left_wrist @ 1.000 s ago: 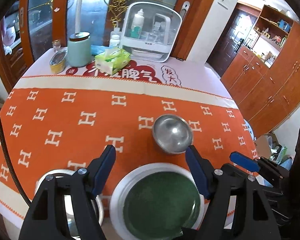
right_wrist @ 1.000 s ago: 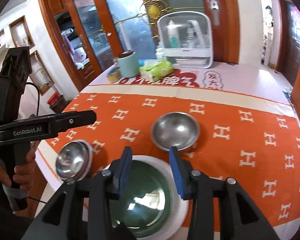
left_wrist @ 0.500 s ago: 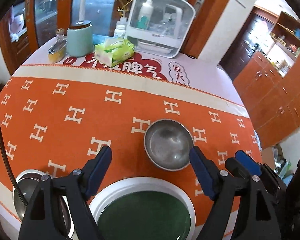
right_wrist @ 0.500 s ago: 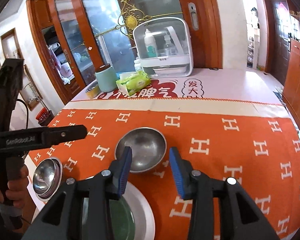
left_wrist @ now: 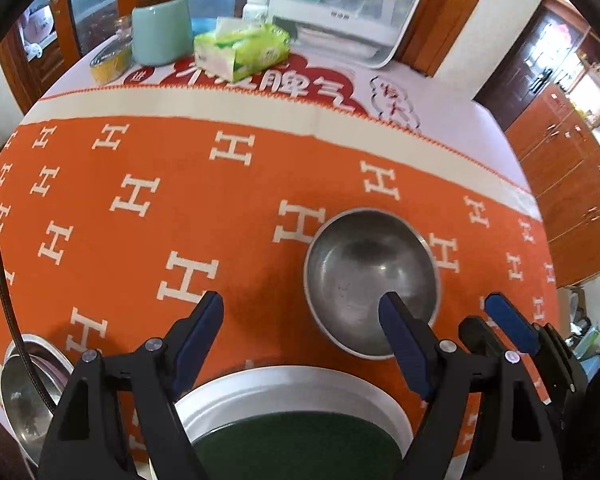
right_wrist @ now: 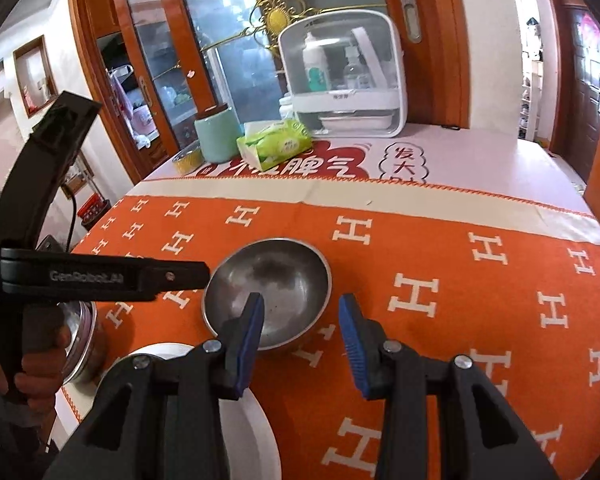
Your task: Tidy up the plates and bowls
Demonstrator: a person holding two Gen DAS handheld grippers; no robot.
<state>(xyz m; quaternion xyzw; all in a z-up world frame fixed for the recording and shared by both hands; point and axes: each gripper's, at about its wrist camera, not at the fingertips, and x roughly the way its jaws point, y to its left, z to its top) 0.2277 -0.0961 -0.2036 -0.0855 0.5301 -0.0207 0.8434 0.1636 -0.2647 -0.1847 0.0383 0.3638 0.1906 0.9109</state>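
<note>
The steel bowl [right_wrist: 267,292] stands on the orange counter [right_wrist: 440,240] just beyond the plate [left_wrist: 300,392], both tongs spread and empty, so the right tongs [right_wrist: 300,338] should probably straddle its near rim before pinching.

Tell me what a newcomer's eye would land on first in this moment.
The orange H-patterned tablecloth fills both views, with a steel bowl sitting alone near its middle. The right hand-held gripper hangs just over that bowl's near rim, jaws apart and empty, while the left hand-held gripper spreads wide above a white-rimmed green plate at the near edge. A second steel bowl sits by the near left edge.
</note>
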